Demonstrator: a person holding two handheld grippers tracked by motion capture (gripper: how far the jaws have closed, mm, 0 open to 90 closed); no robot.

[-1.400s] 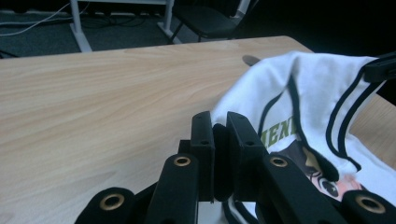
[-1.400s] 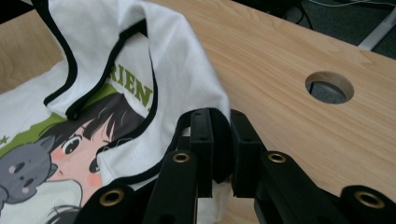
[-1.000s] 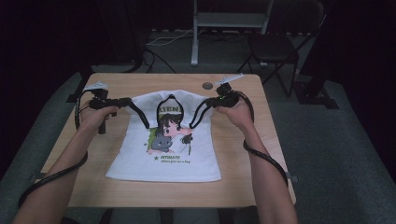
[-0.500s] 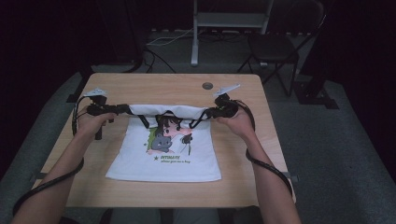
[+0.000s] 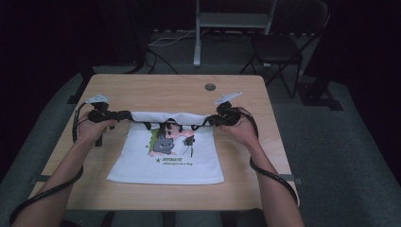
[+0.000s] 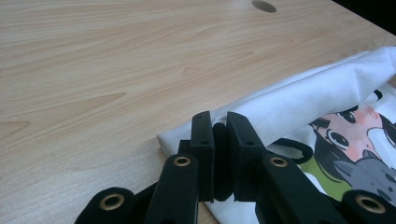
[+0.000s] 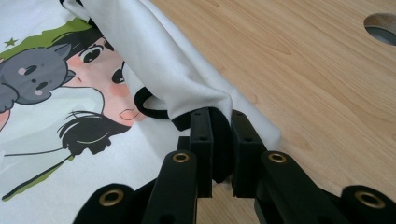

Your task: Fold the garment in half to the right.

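right now i have the white t-shirt [image 5: 165, 156] lying print-up in the middle of the bench [image 5: 156, 90], its lower hem toward me, and i am folding its top edge down over the cartoon print [image 5: 170, 139]. the left gripper [image 5: 124, 115] has its jaws pressed together on the shirt's left upper corner — in the left gripper view the gripper [image 6: 219, 125] pinches a doubled fold of white cloth [image 6: 299, 100]. the right gripper [image 5: 213, 121] is likewise closed on the right upper corner; in the right gripper view the gripper [image 7: 219, 122] has the fabric bunched between the pads, with the black neck trim [image 7: 149, 108] just beside it.

to do this fold well, i judge both grippers should travel toward me at the same pace and height, keeping the raised edge taut between them so it lands as one straight line parallel to the hem. i'd hold the pinch firm until the cloth lies flat — letting go early could leave a sagging middle or a skewed crease.

compared with a second ago, the collar and shoulders no longer lie spread out on the bench: the top edge has been lifted and brought down over the head of the printed figure, and both hands have drawn nearer to me.
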